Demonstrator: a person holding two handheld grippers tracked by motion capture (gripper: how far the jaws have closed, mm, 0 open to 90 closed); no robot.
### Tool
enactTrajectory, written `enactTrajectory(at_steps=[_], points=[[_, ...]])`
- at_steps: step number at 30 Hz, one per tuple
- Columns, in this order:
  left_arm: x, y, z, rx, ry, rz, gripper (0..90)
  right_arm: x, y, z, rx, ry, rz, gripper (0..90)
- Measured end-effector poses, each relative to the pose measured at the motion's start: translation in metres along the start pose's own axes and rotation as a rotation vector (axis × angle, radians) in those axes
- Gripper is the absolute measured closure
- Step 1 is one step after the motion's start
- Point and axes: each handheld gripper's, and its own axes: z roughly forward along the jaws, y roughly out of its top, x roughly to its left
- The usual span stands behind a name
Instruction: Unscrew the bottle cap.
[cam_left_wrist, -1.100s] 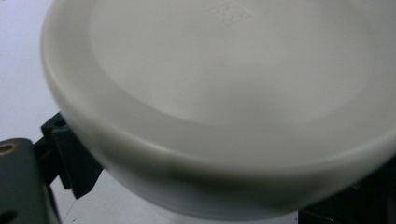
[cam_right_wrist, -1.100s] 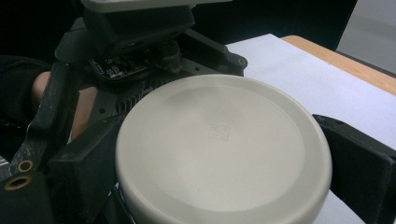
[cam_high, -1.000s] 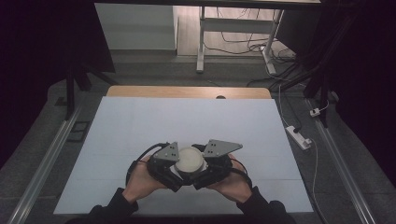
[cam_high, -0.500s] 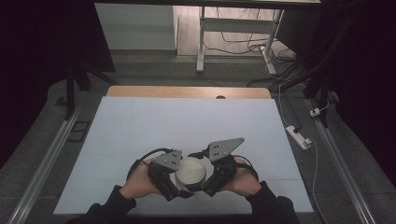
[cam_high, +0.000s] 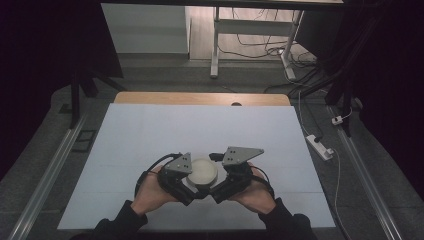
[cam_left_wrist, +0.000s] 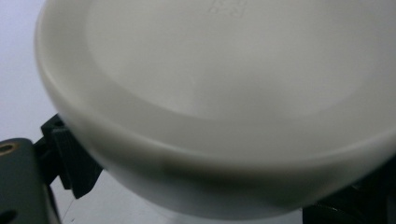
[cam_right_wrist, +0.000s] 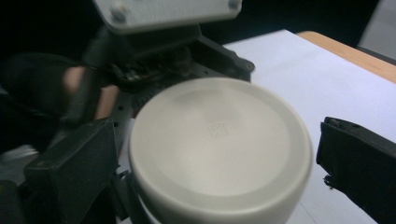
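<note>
A white round container (cam_high: 202, 171) is flanked near the bench's (cam_high: 150, 130) front edge by the left gripper (cam_high: 184, 179) and right gripper (cam_high: 226, 175); whether either's fingers are clamped cannot be told

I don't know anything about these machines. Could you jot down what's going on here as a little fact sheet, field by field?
Who: a person with dark sleeves, one hand tool per hand
Object: round off-white container, flat face up
Where: near edge of the white table top
Left tool: against the container's left side; grip can't be judged
Right tool: jaws apart around the container, gap on one side
Floor: power strip right of the table
</note>
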Motion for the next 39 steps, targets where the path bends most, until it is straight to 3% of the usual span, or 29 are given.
enactTrajectory(at_steps=[3,6,7,10,12,13,16,19,28,39], points=[[-0.001,0.001,0.0,0.001,0.005,-0.002,7.3,0.005,-0.001,0.007,0.024,-0.052,-0.022,0.0],[-0.005,0.003,0.001,0.009,0.012,0.008,7.3,0.006,-0.002,0.009,0.031,-0.061,-0.028,2.3],[-0.006,0.004,0.001,0.008,0.009,0.012,7.3,0.007,-0.003,0.009,0.023,-0.048,-0.022,6.6],[-0.007,0.004,0.001,0.009,0.001,0.016,7.3,0.008,-0.003,0.008,0.024,-0.035,-0.03,7.2],[-0.006,0.004,0.001,0.009,-0.022,0.029,7.3,0.007,-0.003,0.007,0.032,-0.014,-0.031,7.4],[-0.005,0.003,0.001,0.007,-0.064,0.047,7.3,0.006,-0.003,0.007,0.035,0.007,-0.029,7.4],[-0.004,0.001,0.0,-0.001,-0.114,0.078,7.3,0.003,-0.003,0.005,0.037,0.083,-0.02,7.5],[-0.004,0.001,0.0,0.0,-0.133,0.087,7.3,0.003,-0.003,0.004,0.03,0.119,-0.028,7.6],[-0.002,-0.001,0.0,0.007,-0.113,0.079,7.3,0.002,0.001,-0.003,0.003,0.098,-0.039,7.6],[0.006,-0.005,-0.004,0.011,-0.059,0.042,7.3,0.0,0.002,-0.007,0.002,0.063,-0.032,7.6]])
